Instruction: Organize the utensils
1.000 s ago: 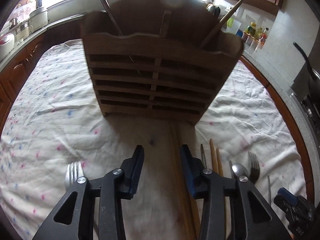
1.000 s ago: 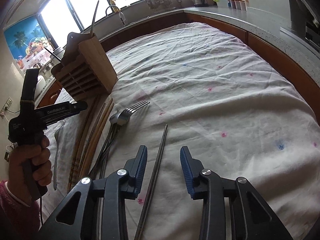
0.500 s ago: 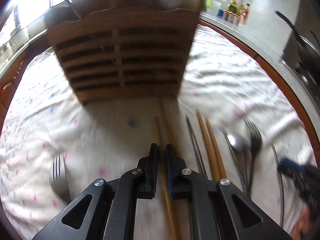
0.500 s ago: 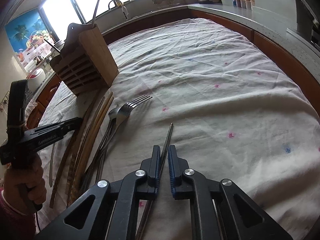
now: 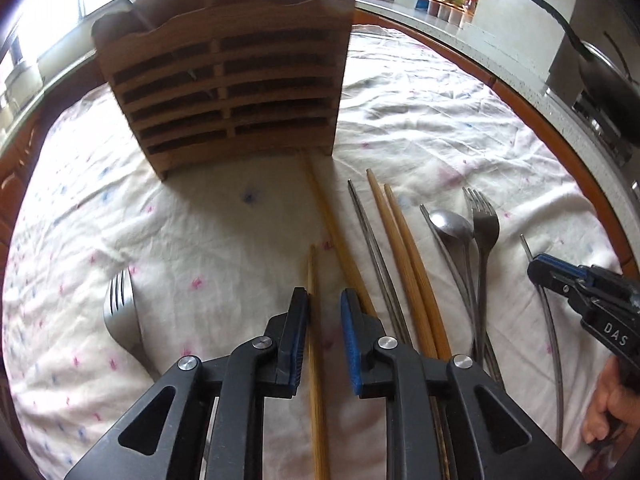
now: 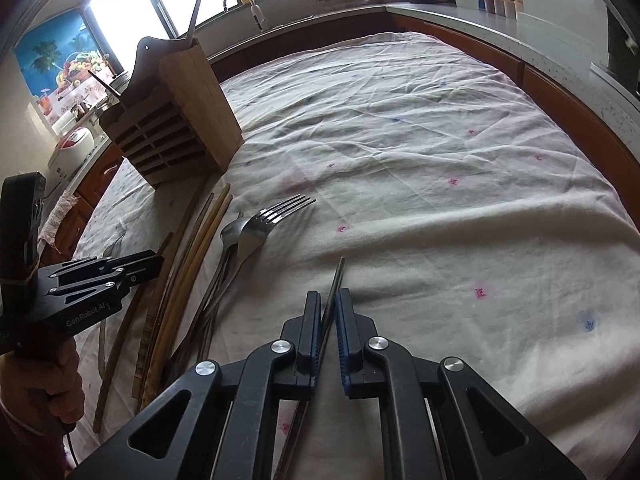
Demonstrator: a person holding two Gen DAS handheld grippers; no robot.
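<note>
Slim round metal chopstick (image 6: 335,289) pinched between the blue-lined pads of the right gripper (image 6: 328,298) — jaws nearly closed on it, tip slanting up and forward past the fingertips, shaft running back under the gripper body. Ahead and to the left of that gripper: a steel fork (image 6: 267,224) with four tines, overlapping a steel spoon (image 6: 230,229), both flat on the cloth. Further left, smooth tan bamboo chopsticks (image 6: 200,248) in a rough parallel row.

Left gripper (image 5: 324,300) partly open, jaws straddling a single bamboo chopstick (image 5: 314,320) without clamping; the stick lies against the left pad, clear of the right one. Just right of the jaws, a longer bamboo stick (image 5: 332,224) reaching to the foot of the holder, then a thin pair of metal chopsticks (image 5: 370,240), then two more bamboo sticks (image 5: 400,240). Left of that gripper, a second fork (image 5: 120,312), well apart from the rest.

Slatted wooden utensil holder (image 5: 228,84) straight ahead of the left gripper — boxy, scalloped top edge, horizontal slots in two columns, standing upright.

All on a wrinkled off-white tablecloth (image 6: 440,160) with small pink and blue marks.
</note>
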